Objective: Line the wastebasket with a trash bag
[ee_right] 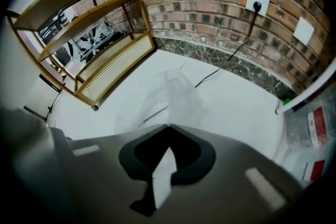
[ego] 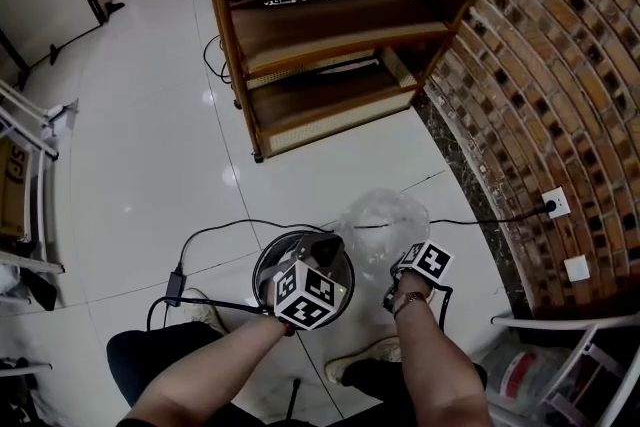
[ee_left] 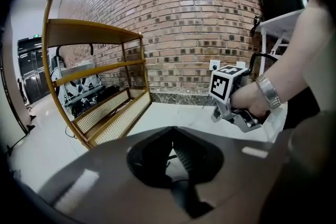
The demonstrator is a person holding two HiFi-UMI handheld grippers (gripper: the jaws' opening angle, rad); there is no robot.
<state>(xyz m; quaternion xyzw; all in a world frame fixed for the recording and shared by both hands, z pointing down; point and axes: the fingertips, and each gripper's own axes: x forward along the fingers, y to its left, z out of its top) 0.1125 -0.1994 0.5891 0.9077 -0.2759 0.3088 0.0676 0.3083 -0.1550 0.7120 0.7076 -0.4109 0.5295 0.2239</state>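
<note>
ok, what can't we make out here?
- Wastebasket inside: head view, the left gripper mostly covers it.
- Whether the shut right gripper pinches the clear trash bag: right gripper view, film fades into the white floor.
- Anything thin in the shut left gripper: left gripper view, jaws dark.

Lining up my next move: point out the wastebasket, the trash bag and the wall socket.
wastebasket [ego: 268,258], head view, inner wall at its left side.
trash bag [ego: 385,215], head view, middle of the crumpled clear film.
wall socket [ego: 555,203], head view, centre of the white plate.
</note>
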